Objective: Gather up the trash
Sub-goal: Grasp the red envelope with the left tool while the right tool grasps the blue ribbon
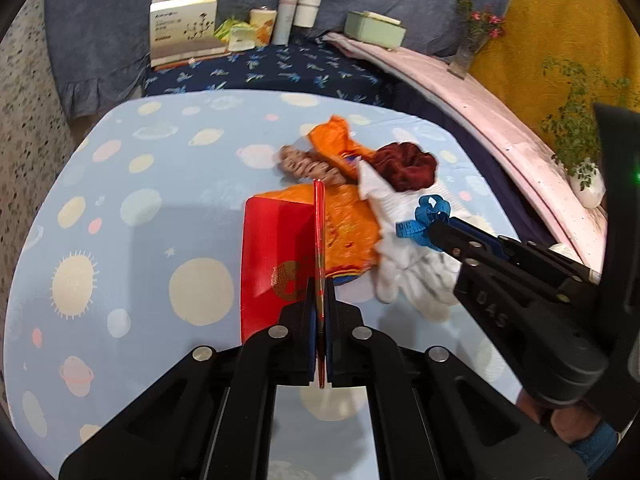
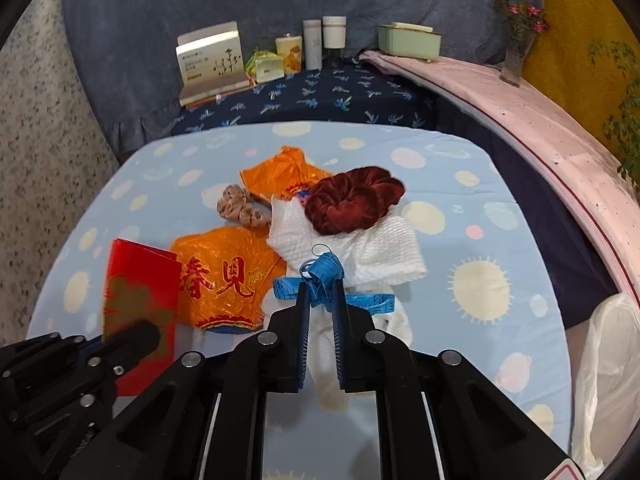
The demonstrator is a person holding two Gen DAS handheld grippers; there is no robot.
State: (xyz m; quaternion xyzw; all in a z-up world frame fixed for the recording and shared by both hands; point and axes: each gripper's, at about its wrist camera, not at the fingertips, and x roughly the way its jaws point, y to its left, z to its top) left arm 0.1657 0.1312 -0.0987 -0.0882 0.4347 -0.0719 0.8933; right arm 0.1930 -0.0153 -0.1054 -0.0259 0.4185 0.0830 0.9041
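A heap of trash lies mid-table. My left gripper [image 1: 319, 292] is shut on the edge of a red envelope [image 1: 276, 256], which stands on edge; it also shows in the right wrist view [image 2: 140, 288]. My right gripper [image 2: 321, 292] is shut on a crumpled blue measuring tape [image 2: 324, 270], seen in the left wrist view [image 1: 428, 216] too. Under the tape lies white paper towel [image 2: 384, 240] and a white cloth [image 1: 412, 276]. An orange plastic bag [image 2: 224, 276], a second orange bag [image 2: 280, 172], a dark red scrunchie [image 2: 352, 200] and a beige scrunchie [image 2: 240, 206] lie beside them.
The table has a light blue planet-print cloth [image 2: 480, 208]. Behind it a dark blue surface holds a box [image 2: 210, 60], bottles [image 2: 334, 32] and a green container [image 2: 408, 42]. A pink ledge [image 2: 540, 120] curves at the right. A white plastic bag [image 2: 608, 368] hangs at the right edge.
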